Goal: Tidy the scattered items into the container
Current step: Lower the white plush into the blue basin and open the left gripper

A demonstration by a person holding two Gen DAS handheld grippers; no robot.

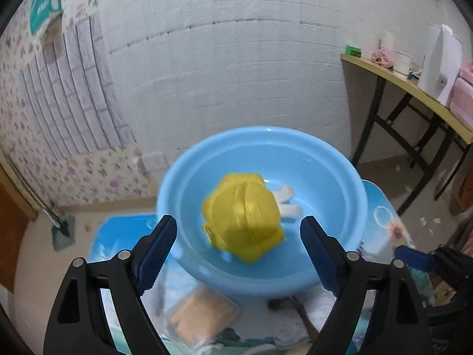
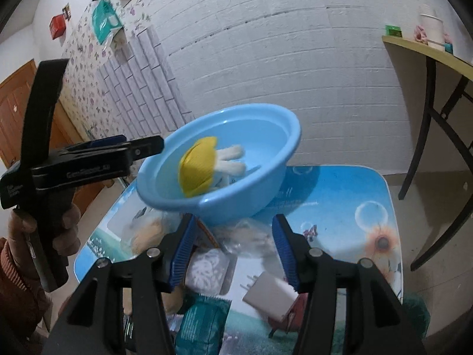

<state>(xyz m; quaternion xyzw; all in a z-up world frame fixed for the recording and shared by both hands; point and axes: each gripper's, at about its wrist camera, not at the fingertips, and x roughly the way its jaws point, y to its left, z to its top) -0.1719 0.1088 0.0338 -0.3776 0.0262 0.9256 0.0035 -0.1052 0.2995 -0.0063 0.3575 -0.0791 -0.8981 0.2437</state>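
White brick-pattern wall behind, floral wallpaper at the left of both views, and a small table point(image 2: 340, 195) with a blue sky-and-sunflower print under everything.

Left gripper point(image 1: 238, 229): jaws spread wide, nothing between the blue pads. Yellow plush toy point(image 1: 244, 222) sits just beyond the tips, apart from them, in the frame centre. In the right wrist view the same gripper point(image 2: 156, 145) enters from the left edge, tip at the basin's left rim, with a person's hand point(image 2: 63, 230) wrapped round its handle at lower left.

Right gripper point(image 2: 233, 236): jaws partly apart, pinching nothing. Clear plastic wrappers point(image 2: 236, 233) lie on the table past the tips.

Blue basin point(image 1: 260, 145) stands on the table, centre of both views. Yellow toy lies inside it with its white limbs toward the right wall.

Scattered items outside the basin, lower half of the frames:
- white pack point(image 2: 208, 269), lower centre
- white box point(image 2: 270, 294), right of it
- green packet point(image 2: 204, 319), bottom centre
- orange-tan flat thing point(image 1: 202, 313), blurred, possibly a bagged snack

Side table point(image 1: 414, 88) with black legs sits at upper right, carrying cups and pink items.
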